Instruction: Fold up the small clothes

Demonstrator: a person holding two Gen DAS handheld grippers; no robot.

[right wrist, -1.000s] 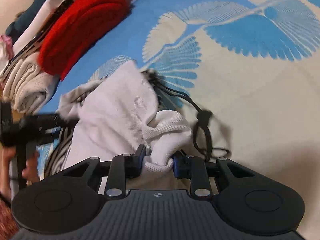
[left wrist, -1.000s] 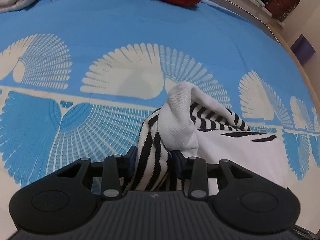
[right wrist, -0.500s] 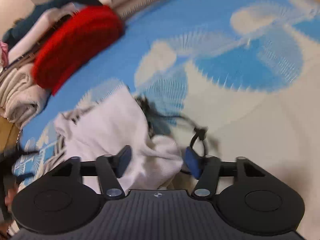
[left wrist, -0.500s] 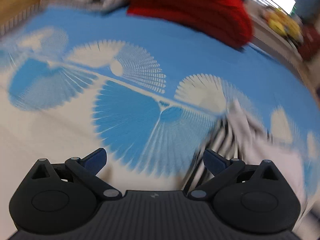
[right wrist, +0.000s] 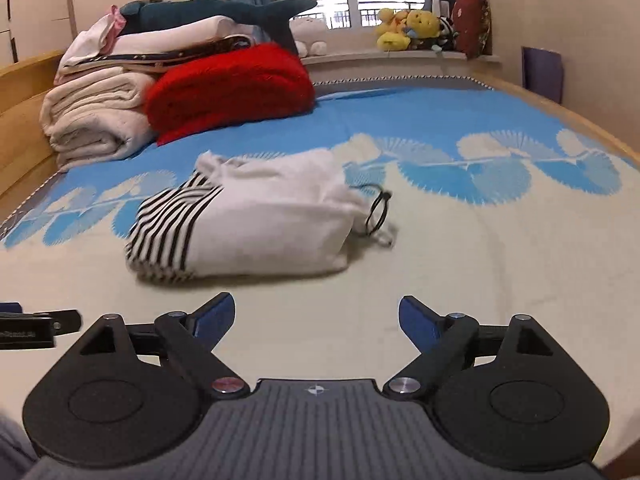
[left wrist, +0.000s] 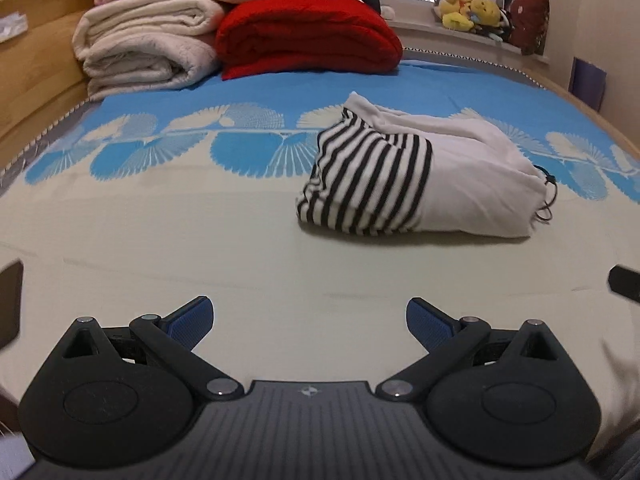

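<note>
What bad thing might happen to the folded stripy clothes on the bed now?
1. The folded garment looks loose and puffy, with a flap sticking up at the back, so it may slowly spring open.
2. Its black drawstring trails out onto the bedspread. A gripper finger passing close might snag it and drag the bundle apart.
3. The left gripper is open and empty, and the right gripper is opening with nothing between its jaws, so nothing holds the fold in place.

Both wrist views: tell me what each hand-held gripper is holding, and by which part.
Nothing is held. The left hand-held gripper stands open over bare bedspread; the right hand-held gripper is opening, with nothing between its fingers. The folded striped garment lies free on the bed.
</note>
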